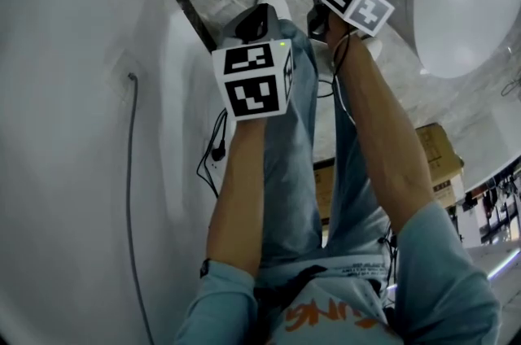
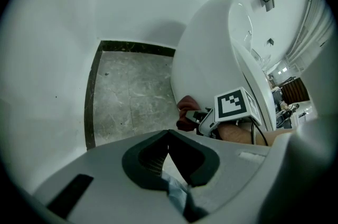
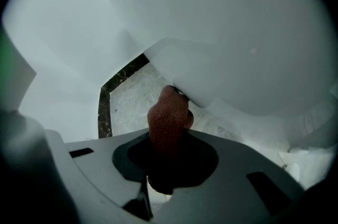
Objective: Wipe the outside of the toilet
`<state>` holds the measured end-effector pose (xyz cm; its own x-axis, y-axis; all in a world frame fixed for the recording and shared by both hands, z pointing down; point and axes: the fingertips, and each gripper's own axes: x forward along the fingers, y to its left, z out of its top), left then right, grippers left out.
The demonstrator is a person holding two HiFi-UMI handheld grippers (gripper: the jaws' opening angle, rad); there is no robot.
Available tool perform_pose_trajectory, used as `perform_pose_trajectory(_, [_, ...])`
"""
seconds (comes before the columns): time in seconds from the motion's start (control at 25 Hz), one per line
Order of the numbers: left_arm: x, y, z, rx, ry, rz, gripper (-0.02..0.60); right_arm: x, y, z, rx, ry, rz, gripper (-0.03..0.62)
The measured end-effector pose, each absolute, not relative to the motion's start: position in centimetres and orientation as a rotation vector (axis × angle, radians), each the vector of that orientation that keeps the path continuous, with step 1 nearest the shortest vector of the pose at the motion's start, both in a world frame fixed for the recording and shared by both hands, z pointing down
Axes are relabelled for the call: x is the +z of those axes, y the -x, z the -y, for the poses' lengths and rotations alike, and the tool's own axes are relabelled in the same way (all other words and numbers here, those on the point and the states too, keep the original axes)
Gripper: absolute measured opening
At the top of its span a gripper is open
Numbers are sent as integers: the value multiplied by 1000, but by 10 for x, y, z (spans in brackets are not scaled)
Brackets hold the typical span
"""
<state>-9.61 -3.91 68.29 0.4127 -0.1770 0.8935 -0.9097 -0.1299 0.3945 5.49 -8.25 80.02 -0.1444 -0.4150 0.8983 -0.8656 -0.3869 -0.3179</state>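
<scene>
One cloth (image 3: 168, 112), pinched in the fingers (image 3: 200, 157) of our right gripper (image 3: 169, 136), touches the lower outside of the toilet (image 3: 222, 33) near the floor (image 3: 132, 96), so we should press it flat and stroke evenly, while the fingers (image 2: 145, 157) of our left gripper (image 2: 168, 139) are pressed together, empty.

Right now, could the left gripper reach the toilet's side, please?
Probably yes. The left gripper faces the toilet with only bare floor between them. The right gripper holds its cloth low against the bowl, beside that path rather than across it.
</scene>
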Motion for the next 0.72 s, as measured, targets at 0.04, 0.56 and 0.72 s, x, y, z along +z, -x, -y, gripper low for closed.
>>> perform_pose_trajectory(0.04, [683,96,34,855,-1588,980,0,801,-57,75,1549,-1737,1423,55])
perform_pose_trajectory(0.56, [685,76,2,909,-1596,944,0,811,-93,-4,1533,-1752,1259,55])
perform_pose_trajectory(0.72, [678,68,-4,920,-1610,934,0,807,-106,-24,1535,-1744,1224,55])
